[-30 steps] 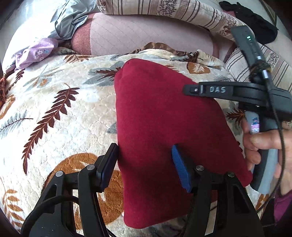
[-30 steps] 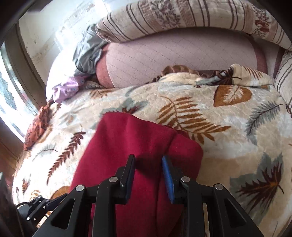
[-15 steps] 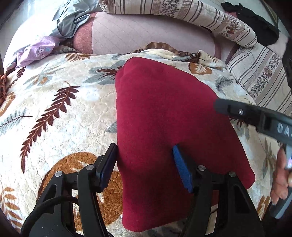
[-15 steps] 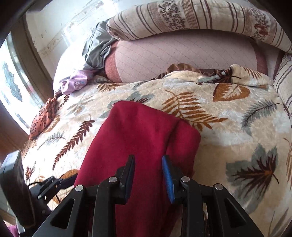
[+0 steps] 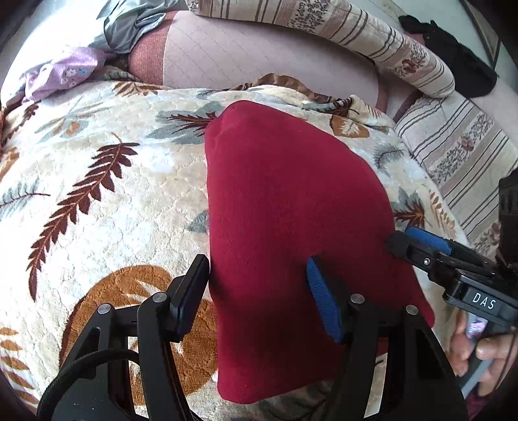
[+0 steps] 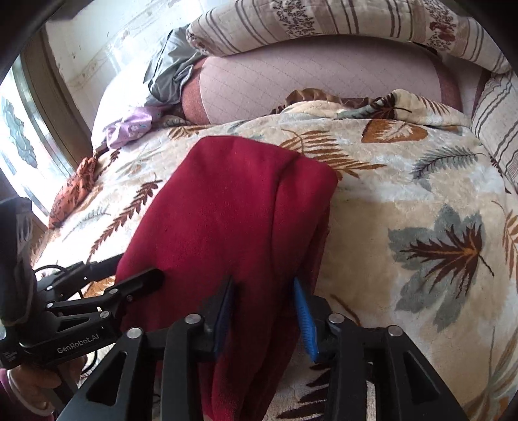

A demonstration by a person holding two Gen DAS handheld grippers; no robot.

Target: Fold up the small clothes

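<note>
1. The left gripper (image 5: pixel 255 291) stands with its jaws wide apart, astride the near left edge of the red cloth (image 5: pixel 291 210): the black left pad sits at the cloth's left edge and the blue right pad rests over the cloth. The pads do not pinch it.
2. The right gripper (image 6: pixel 264 307) has its jaws opening, with a raised ridge of the red cloth (image 6: pixel 233 207) between them; the pads stand clear of the fabric on both sides.
3. In the left wrist view the right gripper (image 5: pixel 417 243) comes in from the right, its tips at the cloth's right edge, held by a hand (image 5: pixel 479 353) at the near right.
4. In the right wrist view the left gripper (image 6: pixel 129 275) lies at the cloth's near left edge.
5. The cloth lies folded, long and narrow, on the leaf-print blanket (image 5: pixel 97 194), running from near to far.
6. Beyond the blanket lies a pink quilted cushion (image 5: pixel 259 55), with a striped bolster (image 5: pixel 356 35) over it on the far right.
7. Far left lie a grey garment (image 5: pixel 136 22) and a lilac one (image 5: pixel 61 74).
8. A black item (image 5: pixel 453 55) sits far right.
</note>
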